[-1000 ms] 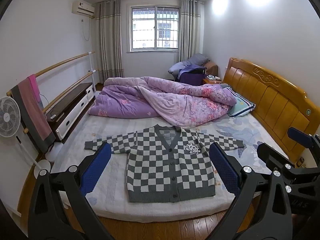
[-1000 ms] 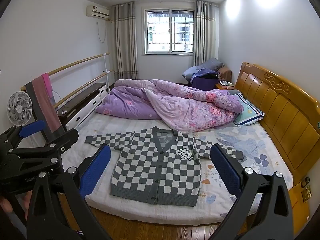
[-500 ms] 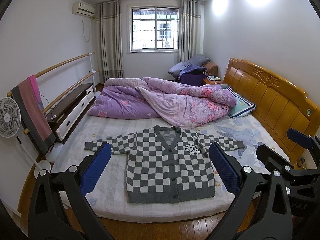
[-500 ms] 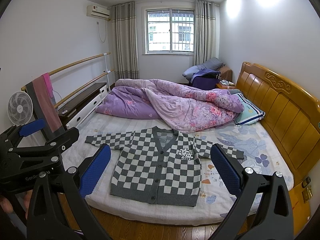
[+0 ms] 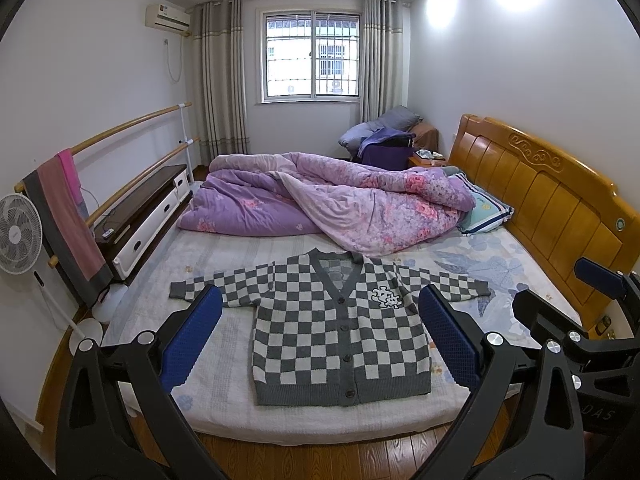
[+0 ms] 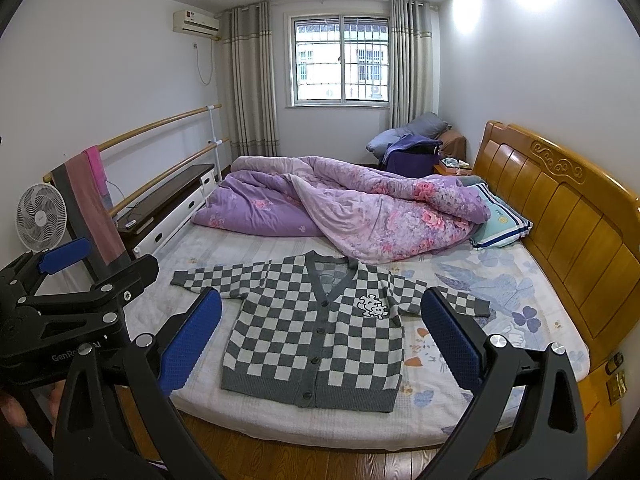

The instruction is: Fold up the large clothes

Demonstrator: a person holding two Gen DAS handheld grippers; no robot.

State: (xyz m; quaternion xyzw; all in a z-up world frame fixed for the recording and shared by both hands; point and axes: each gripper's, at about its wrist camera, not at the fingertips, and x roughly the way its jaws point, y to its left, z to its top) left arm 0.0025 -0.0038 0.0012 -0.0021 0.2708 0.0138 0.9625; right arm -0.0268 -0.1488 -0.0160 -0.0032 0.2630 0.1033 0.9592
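A grey-and-white checked cardigan (image 5: 340, 332) (image 6: 316, 344) lies flat and buttoned on the bed, sleeves spread to both sides, hem toward the near edge. My left gripper (image 5: 320, 300) hovers open in front of the bed, its blue pads (image 5: 192, 340) framing the cardigan's body. My right gripper (image 6: 320, 302) is open too, at about the same height, holding nothing. Each gripper shows in the other's view: the right gripper (image 5: 564, 292) at the right edge, the left gripper (image 6: 100, 264) at the left edge.
A crumpled purple quilt (image 5: 328, 204) and a pillow (image 5: 486, 210) fill the bed's far half. The wooden headboard (image 5: 552, 208) runs along the right. A fan (image 5: 18, 236), wall rails with a hanging towel (image 5: 66, 224) and a low cabinet (image 5: 148, 212) line the left. Wood floor (image 5: 320, 460) lies below.
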